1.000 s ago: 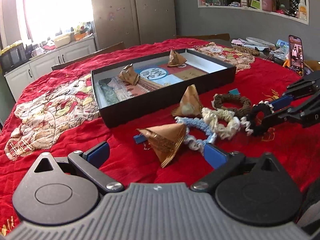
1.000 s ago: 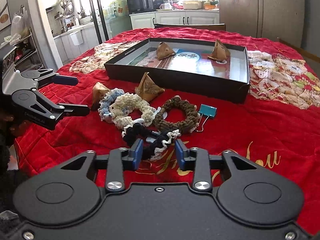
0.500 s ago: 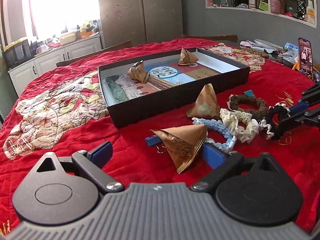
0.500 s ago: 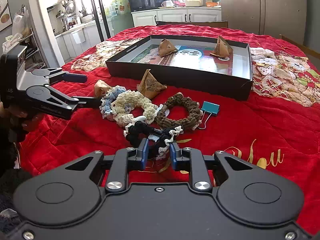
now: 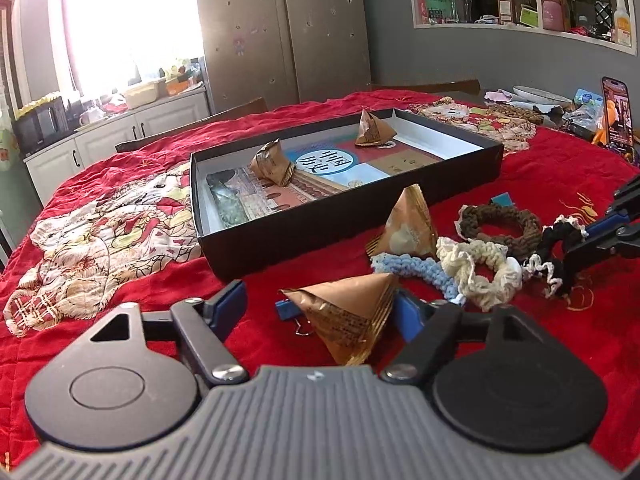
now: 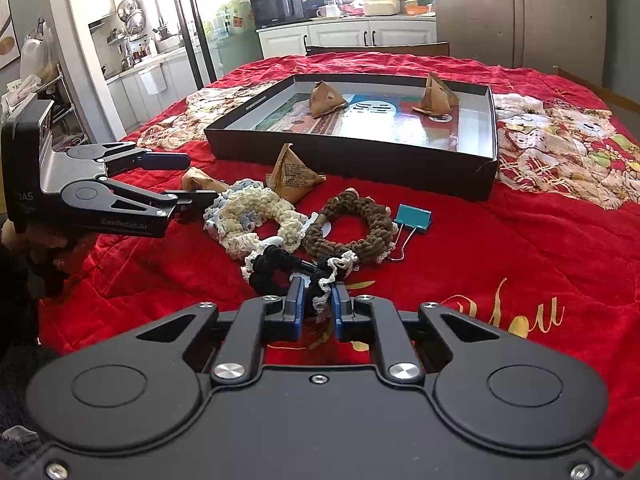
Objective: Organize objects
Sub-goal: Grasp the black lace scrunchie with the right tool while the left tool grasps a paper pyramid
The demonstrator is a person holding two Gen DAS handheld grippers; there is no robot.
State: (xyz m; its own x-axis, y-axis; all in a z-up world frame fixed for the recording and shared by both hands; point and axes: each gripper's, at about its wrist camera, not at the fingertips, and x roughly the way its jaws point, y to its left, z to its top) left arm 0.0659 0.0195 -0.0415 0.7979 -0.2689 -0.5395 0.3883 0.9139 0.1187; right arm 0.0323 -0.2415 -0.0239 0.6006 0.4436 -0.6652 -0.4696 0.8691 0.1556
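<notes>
A black tray box [image 5: 496, 160] [image 6: 490, 128] on the red cloth holds two brown paper pyramids [image 5: 272, 162] [image 5: 372, 130]. My left gripper [image 5: 320, 308] is open around a third brown pyramid [image 5: 348, 320], which leans on its right finger; this gripper also shows in the right wrist view [image 6: 188, 178]. A fourth pyramid [image 5: 408, 224] [image 6: 294, 176] stands by the box. My right gripper [image 6: 318, 304] is shut on a black scrunchie with white trim [image 6: 280, 266] [image 5: 560, 256]. Cream [image 6: 260, 212], blue [image 5: 416, 268] and brown [image 6: 352, 224] scrunchies lie together.
A teal binder clip [image 6: 414, 218] lies beside the brown scrunchie, and a blue clip [image 5: 288, 308] lies by the left gripper. A phone [image 5: 618, 112] and clutter stand at the table's far right. Kitchen cabinets [image 6: 360, 34] lie beyond the table.
My right gripper closed from open onto the black scrunchie. My left gripper moved forward around the brown pyramid, which now sits between its fingers.
</notes>
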